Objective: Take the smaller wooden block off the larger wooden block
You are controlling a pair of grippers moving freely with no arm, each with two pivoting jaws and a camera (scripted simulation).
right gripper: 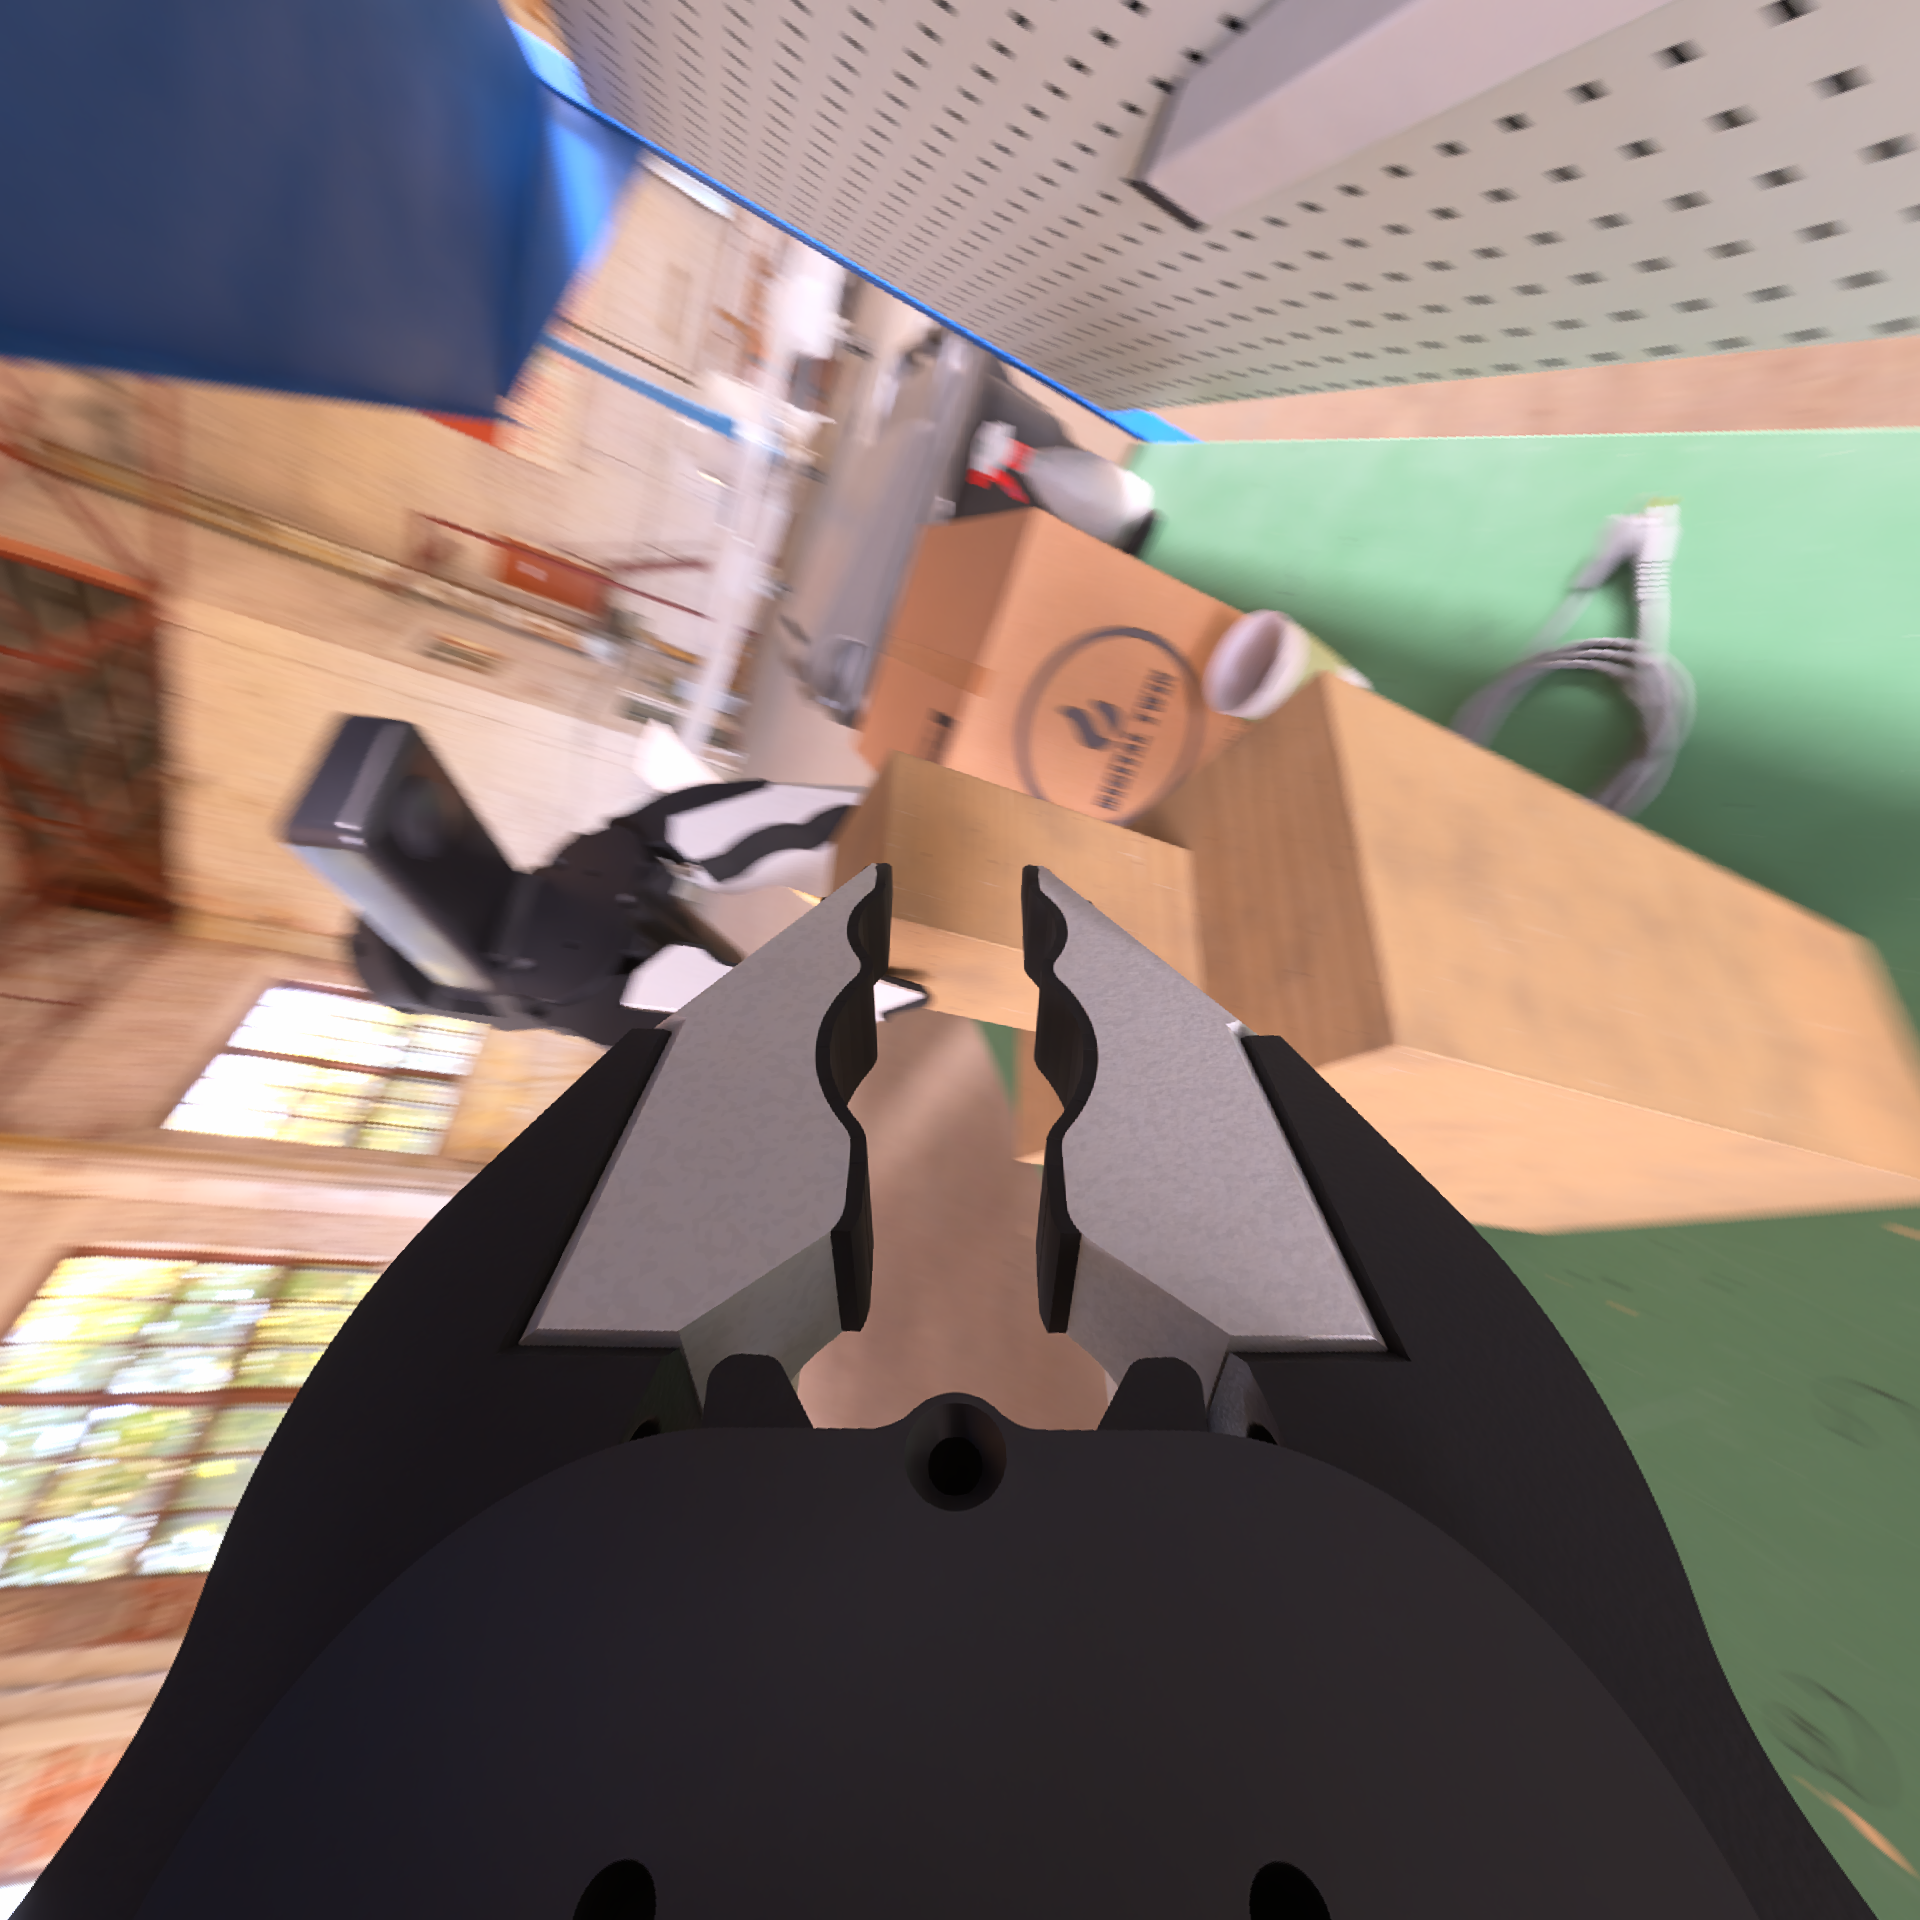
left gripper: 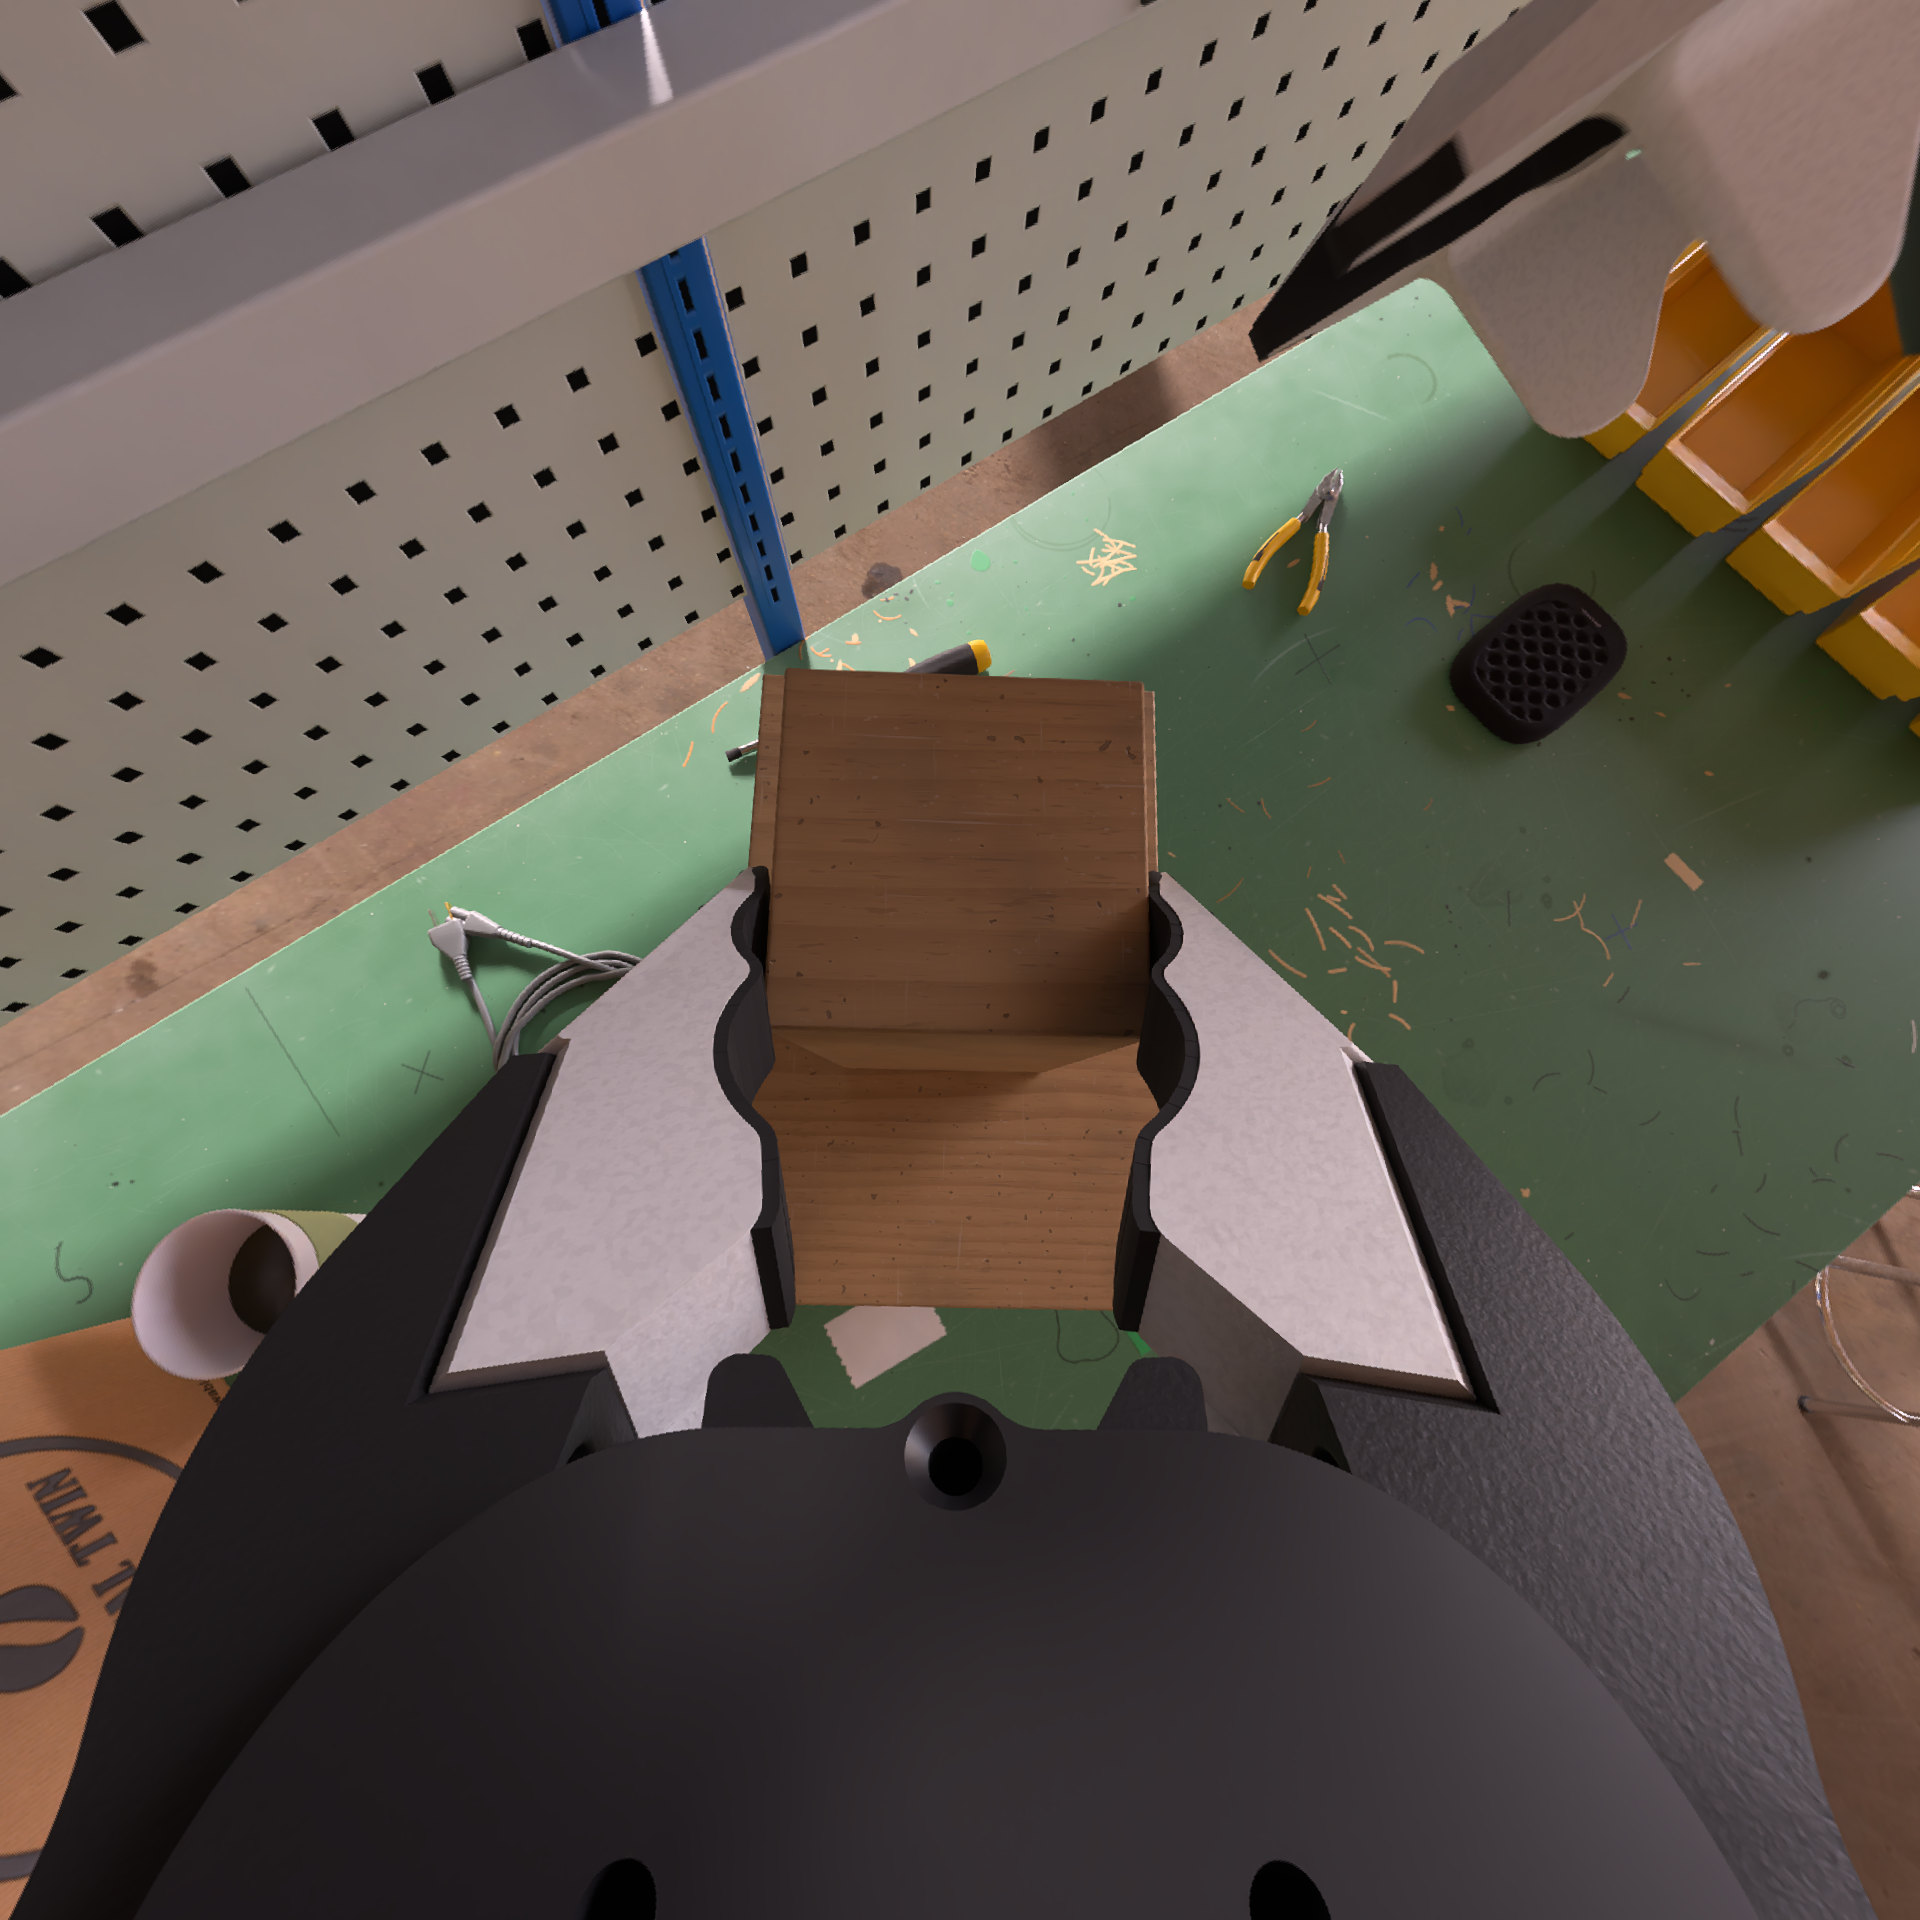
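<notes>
Wooden smaller block (left gripper: 951, 1174) sits clamped in my left gripper (left gripper: 956, 883) fingers, larger block (left gripper: 956, 821) beyond; pliers (left gripper: 1299, 540) at 1 o'clock on the tabletop (left gripper: 1455, 1039). Right gripper (right gripper: 956, 883) fingers parted, empty.

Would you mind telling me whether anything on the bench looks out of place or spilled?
Yes: a paper cup lies tipped on its side beside the cardboard box, and wood shavings are scattered over the green mat. No liquid shows.
</notes>
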